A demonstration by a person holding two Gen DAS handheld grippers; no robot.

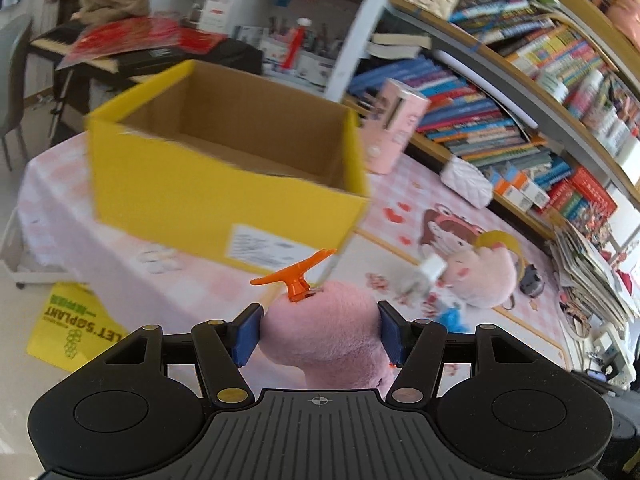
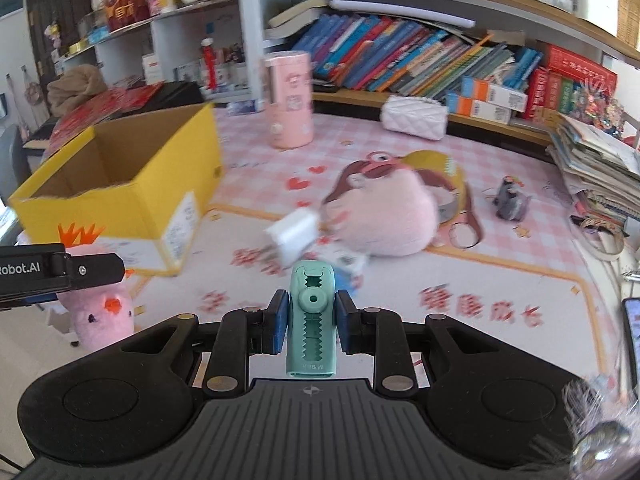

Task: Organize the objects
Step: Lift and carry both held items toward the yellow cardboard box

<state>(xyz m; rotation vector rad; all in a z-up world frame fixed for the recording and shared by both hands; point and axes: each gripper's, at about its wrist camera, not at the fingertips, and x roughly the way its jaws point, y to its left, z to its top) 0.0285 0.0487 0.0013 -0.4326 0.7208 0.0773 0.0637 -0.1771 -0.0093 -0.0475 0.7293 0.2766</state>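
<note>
My left gripper (image 1: 320,334) is shut on a pink plush toy (image 1: 326,336) with an orange crest (image 1: 294,274), held in front of the open yellow cardboard box (image 1: 224,160). In the right wrist view the same plush (image 2: 100,308) hangs under the left gripper's black body (image 2: 60,272), beside the box (image 2: 120,184). My right gripper (image 2: 312,320) is shut on a teal clip (image 2: 312,320), held above the pink checked tablecloth (image 2: 500,280). A large pink plush (image 2: 380,216) and a white charger block (image 2: 294,236) lie on the table ahead.
A pink cylinder container (image 2: 290,100), a white quilted pouch (image 2: 414,117) and a small grey figure (image 2: 510,200) stand on the table. Bookshelves (image 2: 420,60) line the back. A paper stack (image 2: 596,168) sits at the right. A yellow bag (image 1: 72,326) lies on the floor.
</note>
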